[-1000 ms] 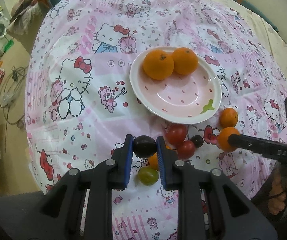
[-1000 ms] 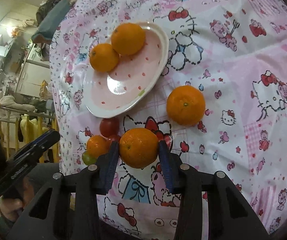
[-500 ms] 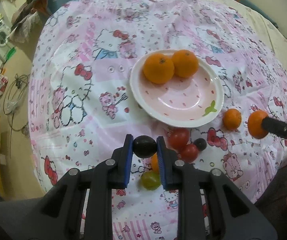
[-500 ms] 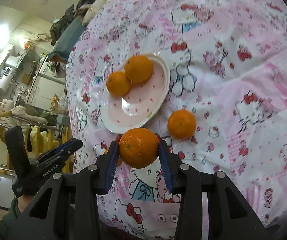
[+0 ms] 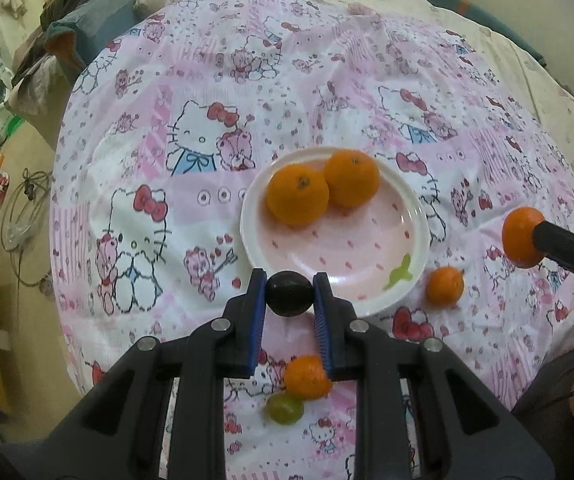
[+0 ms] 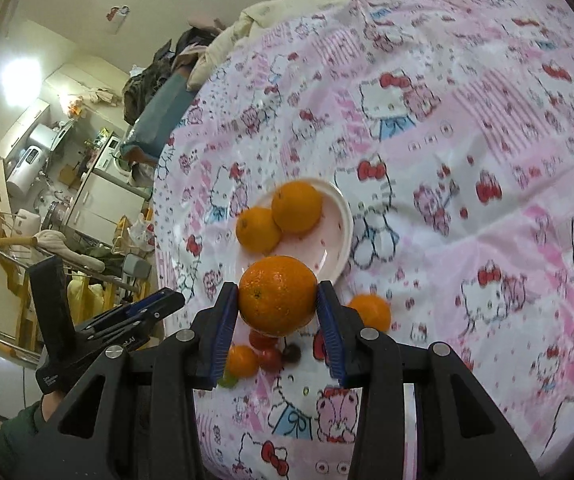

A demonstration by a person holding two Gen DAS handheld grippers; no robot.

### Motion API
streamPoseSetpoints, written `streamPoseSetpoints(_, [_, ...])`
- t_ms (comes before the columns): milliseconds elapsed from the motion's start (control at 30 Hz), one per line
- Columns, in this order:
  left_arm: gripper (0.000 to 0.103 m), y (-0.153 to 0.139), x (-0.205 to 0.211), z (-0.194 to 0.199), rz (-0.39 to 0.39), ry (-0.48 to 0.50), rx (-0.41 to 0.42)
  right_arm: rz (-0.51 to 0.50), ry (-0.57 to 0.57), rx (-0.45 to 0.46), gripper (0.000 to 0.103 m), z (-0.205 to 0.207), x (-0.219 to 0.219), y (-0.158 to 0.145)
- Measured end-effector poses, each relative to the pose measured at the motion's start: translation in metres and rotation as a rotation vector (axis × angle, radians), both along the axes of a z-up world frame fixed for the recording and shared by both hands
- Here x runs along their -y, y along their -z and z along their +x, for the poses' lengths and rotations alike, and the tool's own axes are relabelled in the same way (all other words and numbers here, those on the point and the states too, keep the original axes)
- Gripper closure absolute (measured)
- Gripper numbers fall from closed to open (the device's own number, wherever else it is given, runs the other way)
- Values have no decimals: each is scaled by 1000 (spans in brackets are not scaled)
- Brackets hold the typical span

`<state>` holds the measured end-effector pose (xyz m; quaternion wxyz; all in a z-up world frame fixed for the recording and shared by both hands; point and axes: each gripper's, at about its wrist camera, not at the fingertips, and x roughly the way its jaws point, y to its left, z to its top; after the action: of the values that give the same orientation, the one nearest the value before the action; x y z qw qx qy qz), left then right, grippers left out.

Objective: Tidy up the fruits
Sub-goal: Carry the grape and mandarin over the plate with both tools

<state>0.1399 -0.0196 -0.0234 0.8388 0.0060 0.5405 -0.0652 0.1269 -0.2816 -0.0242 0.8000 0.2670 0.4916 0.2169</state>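
Observation:
My left gripper point(image 5: 289, 293) is shut on a dark grape point(image 5: 289, 293), held in the air just in front of the near rim of the pink plate point(image 5: 419, 216). Two oranges point(image 5: 297, 195) point(image 5: 352, 177) lie at the plate's far side. My right gripper point(image 6: 278, 297) is shut on an orange point(image 6: 277, 295), raised above the cloth near the plate point(image 6: 343, 220); the left wrist view shows that orange point(image 5: 521, 236) at the far right. Another orange point(image 5: 444, 285) lies on the cloth right of the plate.
On the pink cartoon tablecloth point(image 5: 167, 184), a small orange point(image 5: 307, 376) and a green grape point(image 5: 285, 409) lie under my left gripper. Red tomatoes point(image 6: 263, 340) and a dark grape point(image 6: 292, 353) sit below the right one. A person's hand point(image 6: 53, 402) holds the left gripper.
Both grippers have risen with their fruit. The left one moved toward the plate's near rim. The right one lifted the orange off the cloth and tilted up, so more of the room shows.

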Motion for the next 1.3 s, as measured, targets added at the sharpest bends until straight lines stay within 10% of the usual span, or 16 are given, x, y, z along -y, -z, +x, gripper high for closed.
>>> streamPoseSetpoints(433, [83, 13, 14, 40, 2, -12, -29, -28, -29, 34, 61, 49, -6, -9])
streamPoseSetpoints(1300, [83, 76, 19, 78, 15, -14, -129, -105, -176, -182, 61, 117, -61, 85])
